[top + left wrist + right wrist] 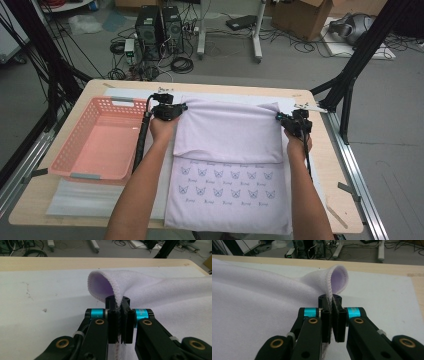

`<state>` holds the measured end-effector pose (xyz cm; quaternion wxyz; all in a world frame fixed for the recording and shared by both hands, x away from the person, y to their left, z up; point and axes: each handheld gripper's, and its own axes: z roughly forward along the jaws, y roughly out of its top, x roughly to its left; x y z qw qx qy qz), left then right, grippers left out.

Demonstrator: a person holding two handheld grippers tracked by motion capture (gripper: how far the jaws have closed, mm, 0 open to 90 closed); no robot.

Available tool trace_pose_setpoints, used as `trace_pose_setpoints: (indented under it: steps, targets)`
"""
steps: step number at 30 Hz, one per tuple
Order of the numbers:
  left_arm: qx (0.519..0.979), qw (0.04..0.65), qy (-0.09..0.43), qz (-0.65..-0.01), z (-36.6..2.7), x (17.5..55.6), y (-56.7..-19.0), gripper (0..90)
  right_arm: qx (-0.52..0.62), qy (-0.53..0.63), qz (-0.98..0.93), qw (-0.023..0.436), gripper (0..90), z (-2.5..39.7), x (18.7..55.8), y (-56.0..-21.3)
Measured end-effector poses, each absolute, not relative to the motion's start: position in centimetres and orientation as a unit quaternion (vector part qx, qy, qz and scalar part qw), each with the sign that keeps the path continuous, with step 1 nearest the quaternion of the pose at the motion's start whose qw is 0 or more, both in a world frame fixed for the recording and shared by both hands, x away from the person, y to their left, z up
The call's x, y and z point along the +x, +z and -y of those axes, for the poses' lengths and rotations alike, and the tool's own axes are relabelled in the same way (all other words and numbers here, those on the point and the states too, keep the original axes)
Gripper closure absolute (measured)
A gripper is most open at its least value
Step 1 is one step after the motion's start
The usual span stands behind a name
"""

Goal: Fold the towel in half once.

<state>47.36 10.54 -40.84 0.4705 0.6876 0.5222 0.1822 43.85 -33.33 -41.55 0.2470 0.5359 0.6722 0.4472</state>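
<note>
**Hand-held grippers pinch the cloth's far corners, mid-fold**

The left hand-held gripper (169, 111) and right hand-held gripper (295, 121) are each clamped on a hemmed corner of the lilac cloth (227, 165), which lies on the worktop (330, 165) beside a pink basket (95, 142). To fold well, I would move both corners evenly, keep the edge taut, and line it up squarely before letting go.

Both forearms reach forward, left tongs (176, 108) and right tongs (286, 119) clamped tight.
</note>
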Motion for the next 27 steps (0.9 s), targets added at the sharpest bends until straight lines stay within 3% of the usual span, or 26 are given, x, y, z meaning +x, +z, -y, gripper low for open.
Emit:
trace_pose_setpoints:
  steps: [2,3,5,12,17,22,27]
  targets:
    - [0.684,0.468,0.178,-0.530,-10.6,47.3,-41.2,79.1,0.539,0.438,-0.676,0.245,83.8,33.2,44.2,-42.1]
    - [0.680,0.471,0.168,-0.536,-10.7,47.3,-41.3,67.9,0.547,0.431,-0.676,0.241,77.7,33.2,44.2,-42.3]
    - [0.687,0.475,0.149,-0.529,-10.9,47.0,-41.7,58.2,0.563,0.429,-0.669,0.227,66.9,33.3,44.3,-42.7]
    - [0.700,0.480,0.136,-0.510,-11.1,45.4,-42.4,52.3,0.556,0.424,-0.683,0.214,56.6,33.3,43.6,-42.0]
    - [0.729,0.467,0.118,-0.487,-10.7,43.9,-42.1,47.8,0.530,0.412,-0.715,0.197,56.0,33.1,42.5,-41.7]
    - [0.727,0.488,0.135,-0.463,-10.4,41.9,-41.3,49.4,0.523,0.402,-0.731,0.175,50.6,33.3,40.6,-41.3]
    - [0.732,0.491,0.133,-0.453,-10.7,40.0,-41.6,49.3,0.507,0.409,-0.738,0.175,51.4,33.3,38.5,-40.4]
